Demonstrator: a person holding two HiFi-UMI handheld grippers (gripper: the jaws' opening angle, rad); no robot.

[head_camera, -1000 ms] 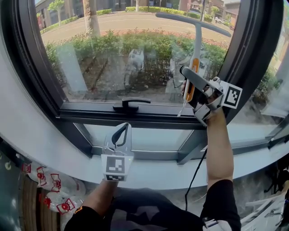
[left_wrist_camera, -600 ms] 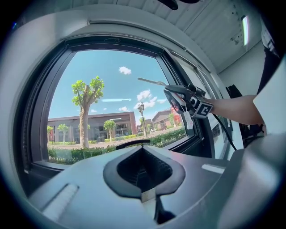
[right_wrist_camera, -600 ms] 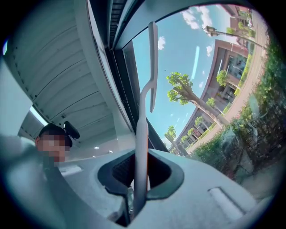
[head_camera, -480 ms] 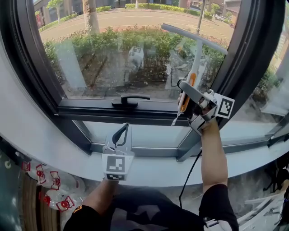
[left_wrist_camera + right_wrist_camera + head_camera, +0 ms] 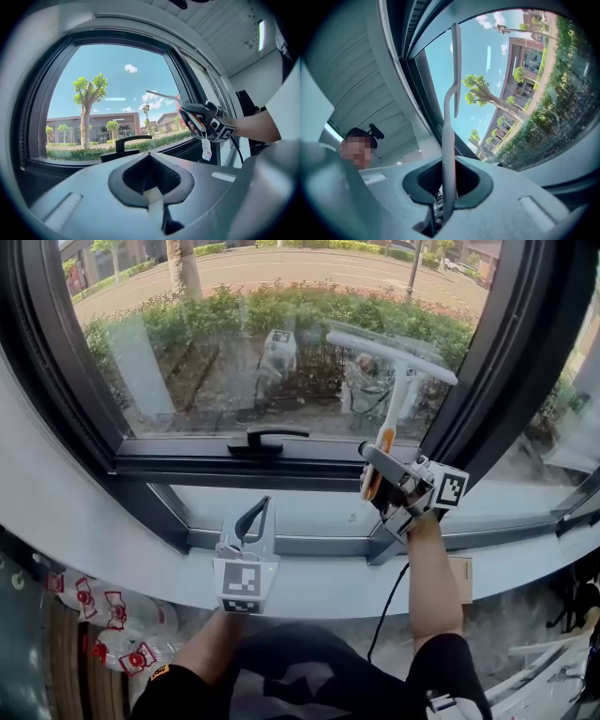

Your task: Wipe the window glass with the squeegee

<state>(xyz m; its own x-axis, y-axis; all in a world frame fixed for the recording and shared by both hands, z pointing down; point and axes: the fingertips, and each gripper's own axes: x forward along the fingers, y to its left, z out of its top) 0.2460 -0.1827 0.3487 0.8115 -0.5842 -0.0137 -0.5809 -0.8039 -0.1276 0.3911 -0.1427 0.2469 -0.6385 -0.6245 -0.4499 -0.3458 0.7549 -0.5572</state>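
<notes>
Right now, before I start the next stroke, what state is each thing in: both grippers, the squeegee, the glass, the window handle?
Left gripper: shut, holding nothing, low by the sill.
Right gripper: shut on the squeegee's handle.
Squeegee: shaft upright, blade at the top, against the pane's lower right.
Paper tag: hanging loose from the squeegee handle.
Window glass: intact; wet or dry cannot be told.
Window handle: lying horizontal along the frame.

Squeegee [image 5: 402, 395] white, orange grip. Window frame [image 5: 309, 474] black. Left gripper [image 5: 253, 519], right gripper [image 5: 378, 470] grey, black-white square markers. Hedge [image 5: 244, 310] outside green.
</notes>
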